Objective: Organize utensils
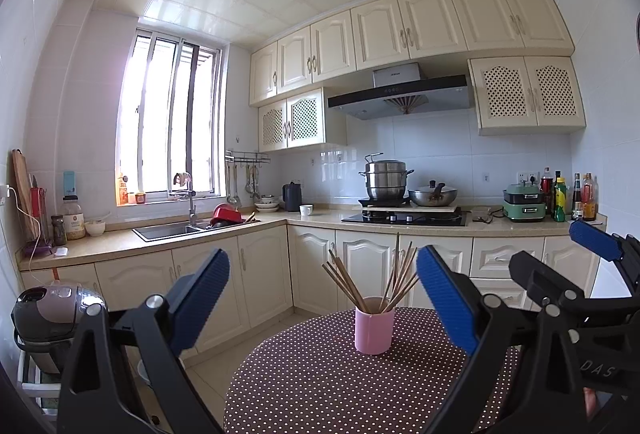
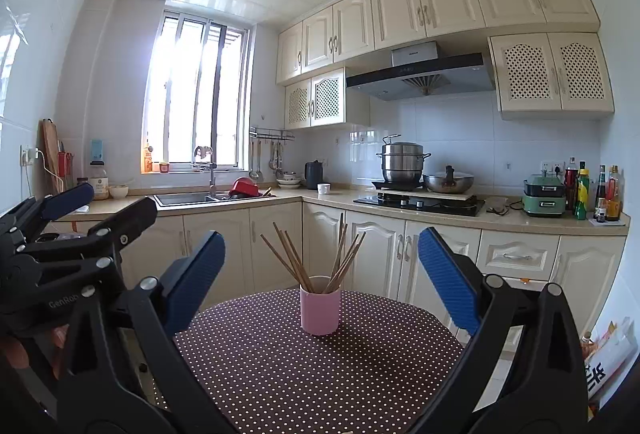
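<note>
A pink cup (image 1: 374, 326) stands upright on a round table with a brown polka-dot cloth (image 1: 320, 382). Several wooden chopsticks (image 1: 360, 280) stand in it, fanned out. My left gripper (image 1: 322, 298) is open and empty, held above the near side of the table, short of the cup. In the right wrist view the same cup (image 2: 320, 308) with chopsticks (image 2: 316, 260) stands ahead on the cloth (image 2: 300, 374). My right gripper (image 2: 322, 280) is open and empty, also short of the cup. Each gripper shows at the edge of the other's view.
Kitchen counters run along the back wall (image 1: 400, 224) with a sink (image 1: 168, 230), a hob with pots (image 1: 404, 216), a kettle (image 1: 292, 196) and bottles (image 1: 576, 198). A rice cooker (image 1: 52, 318) sits on a rack to the left of the table.
</note>
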A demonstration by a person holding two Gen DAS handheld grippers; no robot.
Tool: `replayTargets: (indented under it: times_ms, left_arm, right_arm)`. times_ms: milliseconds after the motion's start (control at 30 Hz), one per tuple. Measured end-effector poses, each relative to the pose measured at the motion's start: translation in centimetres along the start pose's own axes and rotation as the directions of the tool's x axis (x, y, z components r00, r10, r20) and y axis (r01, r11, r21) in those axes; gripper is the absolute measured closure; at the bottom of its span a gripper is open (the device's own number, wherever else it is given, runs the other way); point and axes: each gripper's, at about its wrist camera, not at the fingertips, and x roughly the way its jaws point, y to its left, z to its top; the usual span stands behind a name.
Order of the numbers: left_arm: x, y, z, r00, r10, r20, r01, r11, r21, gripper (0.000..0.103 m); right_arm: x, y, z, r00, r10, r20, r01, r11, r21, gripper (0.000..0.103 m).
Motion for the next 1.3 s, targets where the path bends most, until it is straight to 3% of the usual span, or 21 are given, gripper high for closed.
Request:
replayTargets:
  times_ms: [1300]
  left_arm:
    - [0.34, 0.51, -0.43, 1.000, -0.002, -0.012, 0.002, 1.000, 0.006, 0.010]
  right_arm:
    - [0.44, 0.52, -1.02, 1.000, -0.001, -0.018, 0.001, 1.000, 0.013, 0.008]
